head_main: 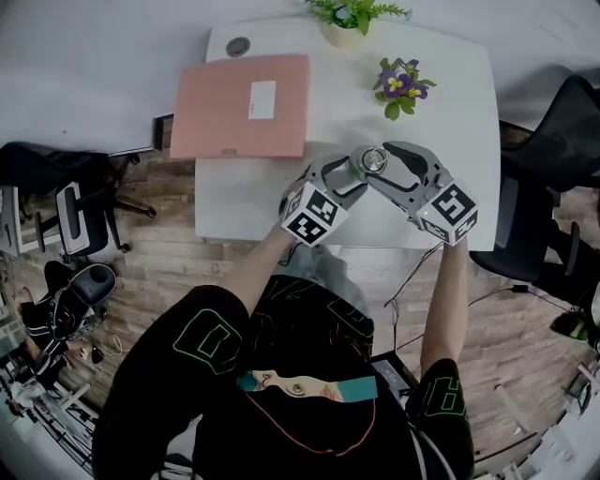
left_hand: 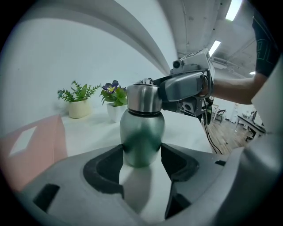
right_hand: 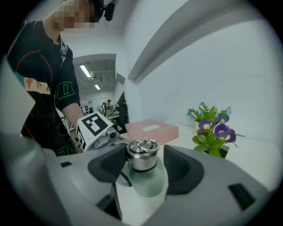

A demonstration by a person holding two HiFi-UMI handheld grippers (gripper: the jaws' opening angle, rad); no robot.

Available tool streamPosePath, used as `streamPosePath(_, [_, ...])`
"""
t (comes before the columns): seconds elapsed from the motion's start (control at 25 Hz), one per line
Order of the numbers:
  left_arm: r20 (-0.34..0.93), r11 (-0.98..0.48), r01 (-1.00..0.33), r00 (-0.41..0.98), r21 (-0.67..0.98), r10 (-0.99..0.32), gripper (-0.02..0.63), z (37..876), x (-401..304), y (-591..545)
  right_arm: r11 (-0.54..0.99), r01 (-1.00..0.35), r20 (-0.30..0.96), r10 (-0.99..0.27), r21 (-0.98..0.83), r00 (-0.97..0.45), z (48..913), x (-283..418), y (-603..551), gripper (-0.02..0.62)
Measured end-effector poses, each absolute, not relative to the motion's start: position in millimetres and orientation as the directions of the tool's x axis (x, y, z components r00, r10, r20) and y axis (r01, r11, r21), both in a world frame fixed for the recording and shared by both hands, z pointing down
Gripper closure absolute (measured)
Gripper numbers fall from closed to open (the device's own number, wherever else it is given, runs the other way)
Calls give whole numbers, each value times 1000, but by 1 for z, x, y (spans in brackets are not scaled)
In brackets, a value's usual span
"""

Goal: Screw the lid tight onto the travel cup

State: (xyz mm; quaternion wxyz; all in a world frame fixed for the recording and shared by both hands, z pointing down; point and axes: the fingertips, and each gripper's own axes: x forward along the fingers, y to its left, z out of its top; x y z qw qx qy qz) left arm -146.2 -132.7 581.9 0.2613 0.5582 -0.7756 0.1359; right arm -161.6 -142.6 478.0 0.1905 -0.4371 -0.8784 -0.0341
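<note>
A green travel cup (left_hand: 141, 132) with a steel lid (left_hand: 143, 98) stands on the white table (head_main: 244, 197) near its front edge. My left gripper (left_hand: 141, 161) is shut on the cup's green body, with both pads against its sides. From the other side, my right gripper (right_hand: 143, 165) reaches around the lid (right_hand: 142, 154). Its left pad sits at the lid's edge and a small gap shows at the right pad. In the head view both grippers meet at the lid (head_main: 374, 160), the left gripper (head_main: 352, 175) from the lower left and the right gripper (head_main: 382, 165) from the lower right.
A pink folder (head_main: 242, 105) lies at the table's back left. A purple-flowered pot plant (head_main: 401, 86) and a green pot plant (head_main: 349, 17) stand behind the cup. A round disc (head_main: 238, 46) sits at the far corner. Office chairs flank the table (head_main: 75, 216) (head_main: 562, 131).
</note>
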Motion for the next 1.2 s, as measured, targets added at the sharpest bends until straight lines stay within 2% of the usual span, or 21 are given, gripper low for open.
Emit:
streamPosePath(0.2, [568, 330, -942, -242, 56, -787, 327, 584, -147, -132, 605, 787, 323, 773, -119, -546, 477, -160, -137, 357])
streamPosePath(0.4, [565, 333, -942, -246, 53, -787, 327, 583, -146, -131, 712, 690, 272, 695, -130, -666, 475, -159, -137, 362])
streamPosePath(0.56, [566, 334, -942, -253, 41, -785, 328, 583, -147, -132, 830, 538, 207, 558, -148, -803, 476, -159, -141, 365])
streamPosePath(0.68, [570, 341, -940, -266, 26, -777, 327, 585, -147, -131, 916, 360, 156, 387, -177, -909, 480, -158, -144, 365])
streamPosePath(0.84, [576, 342, -940, -271, 17, -771, 328, 585, -147, -132, 968, 193, 145, 217, -162, -965, 481, -157, -145, 364])
streamPosePath(0.96, [579, 344, -939, -271, 18, -769, 327, 585, -147, -132, 969, 192, 170, 218, -155, -961, 482, -158, -144, 364])
streamPosePath(1.2, [581, 347, -938, -274, 16, -767, 328, 586, -147, -132, 944, 292, 195, 319, -153, -928, 482, -158, -144, 356])
